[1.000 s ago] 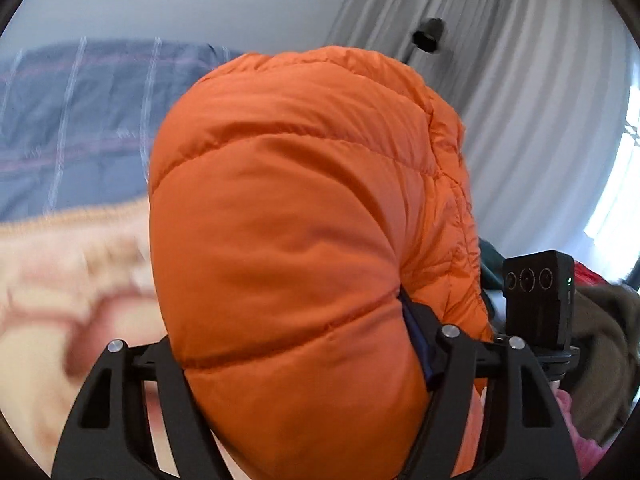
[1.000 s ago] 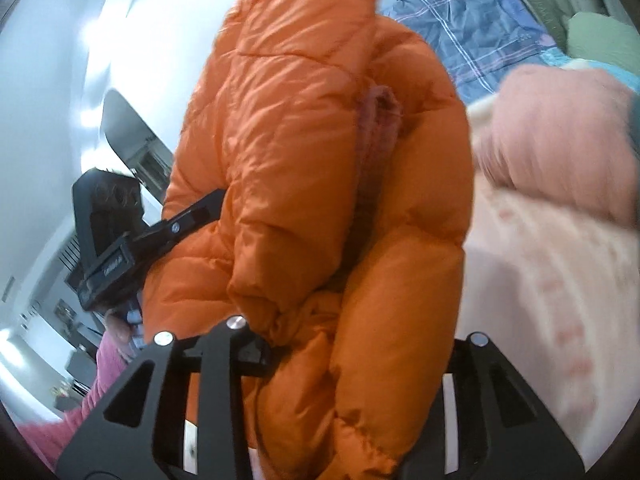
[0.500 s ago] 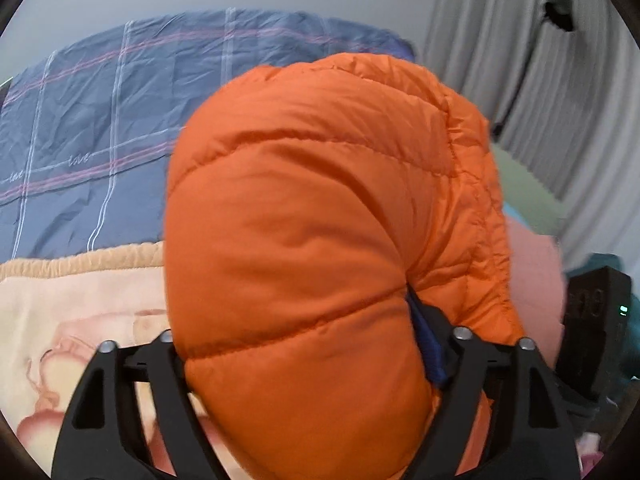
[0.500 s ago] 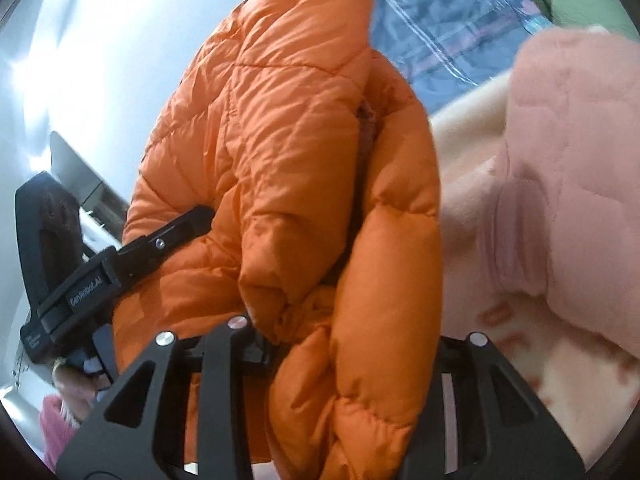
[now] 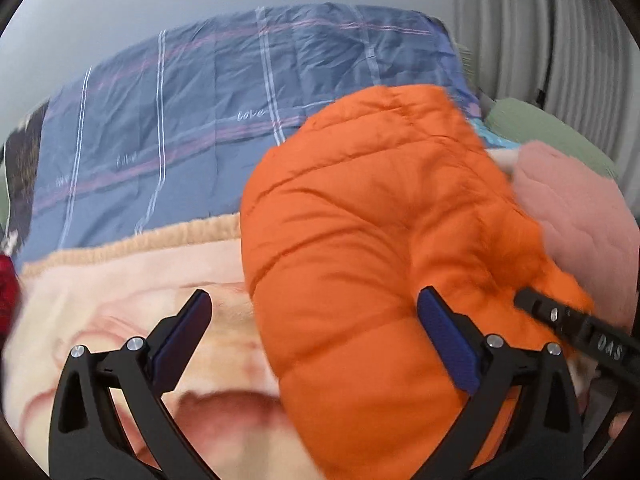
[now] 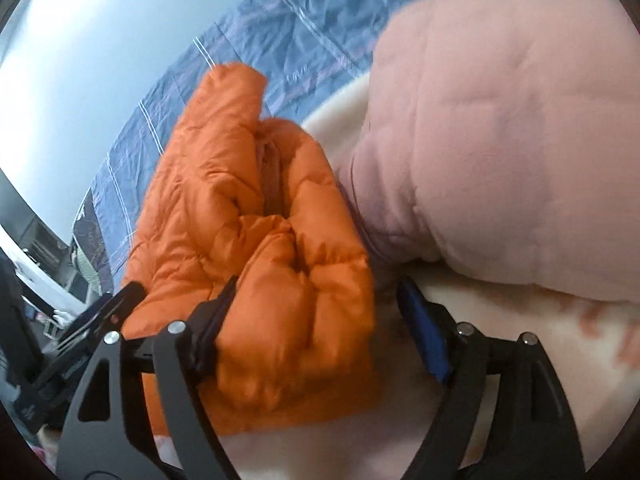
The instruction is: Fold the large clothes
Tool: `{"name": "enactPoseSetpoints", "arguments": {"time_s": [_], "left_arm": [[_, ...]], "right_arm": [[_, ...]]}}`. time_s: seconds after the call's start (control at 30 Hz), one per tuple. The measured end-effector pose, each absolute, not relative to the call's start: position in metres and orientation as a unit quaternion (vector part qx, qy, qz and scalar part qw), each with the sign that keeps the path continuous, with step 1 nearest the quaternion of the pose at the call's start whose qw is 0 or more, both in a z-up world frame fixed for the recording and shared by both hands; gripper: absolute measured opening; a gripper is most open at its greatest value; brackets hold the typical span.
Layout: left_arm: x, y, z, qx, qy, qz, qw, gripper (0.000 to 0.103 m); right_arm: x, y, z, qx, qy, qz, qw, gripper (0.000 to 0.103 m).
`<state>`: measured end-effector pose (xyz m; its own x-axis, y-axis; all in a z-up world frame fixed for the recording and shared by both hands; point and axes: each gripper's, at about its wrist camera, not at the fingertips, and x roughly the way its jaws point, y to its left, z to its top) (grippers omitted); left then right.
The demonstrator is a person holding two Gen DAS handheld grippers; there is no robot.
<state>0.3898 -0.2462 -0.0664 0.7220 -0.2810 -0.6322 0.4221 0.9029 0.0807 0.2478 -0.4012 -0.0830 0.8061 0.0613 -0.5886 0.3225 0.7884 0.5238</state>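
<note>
The folded orange puffer jacket (image 5: 360,220) rests on the cream blanket (image 5: 120,280) of the bed. My left gripper (image 5: 312,296) is opening wide around its near end. The bundle leans on the right pad (image 5: 448,340), and a clear gap separates it from the left pad. In the right wrist view the same orange jacket (image 6: 248,220) lies between the opening jaws of my right gripper (image 6: 318,282). It touches the left finger there, while the right pad (image 6: 424,332) stands free. Neither gripper presses on it.
A folded pink quilted jacket (image 6: 500,140) lies right beside the orange one, also visible as the pink jacket (image 5: 572,208) in the left wrist view. Farther up the bed a blue checked quilt (image 5: 200,120) is spread. A green pillow (image 5: 540,128) and grey curtains are at the far right.
Both grippers came down with the orange jacket from mid-air onto the blanket. Their jaws, which were shut on the bundle, have parted and let it go.
</note>
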Motion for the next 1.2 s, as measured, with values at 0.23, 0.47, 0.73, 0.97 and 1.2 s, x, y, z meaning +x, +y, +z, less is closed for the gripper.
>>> {"name": "enactPoseSetpoints", "arguments": {"time_s": [0.23,0.47,0.73,0.97,1.2], "left_arm": [[0.321,-0.211,-0.052,0.115,0.304,-0.240,0.915,0.102],[0.266,-0.172,-0.047,0.062,0.322,-0.274,0.904,0.102],[0.191,-0.143,-0.032,0.085,0.312,-0.268,0.907,0.102],[0.114,-0.125,-0.006,0.099,0.285,-0.251,0.920,0.102],[0.052,-0.111,0.017,0.116,0.241,-0.250,0.931,0.102]], "right_arm": [[0.189,-0.373,-0.031,0.251,0.301,-0.075,0.917,0.083],[0.112,-0.343,-0.001,0.192,0.336,-0.045,0.921,0.087],[0.017,-0.300,0.017,0.118,0.327,-0.074,0.935,0.090],[-0.048,-0.262,0.026,0.082,0.290,-0.098,0.949,0.099],[-0.095,-0.248,0.051,0.080,0.238,-0.141,0.958,0.101]]}}
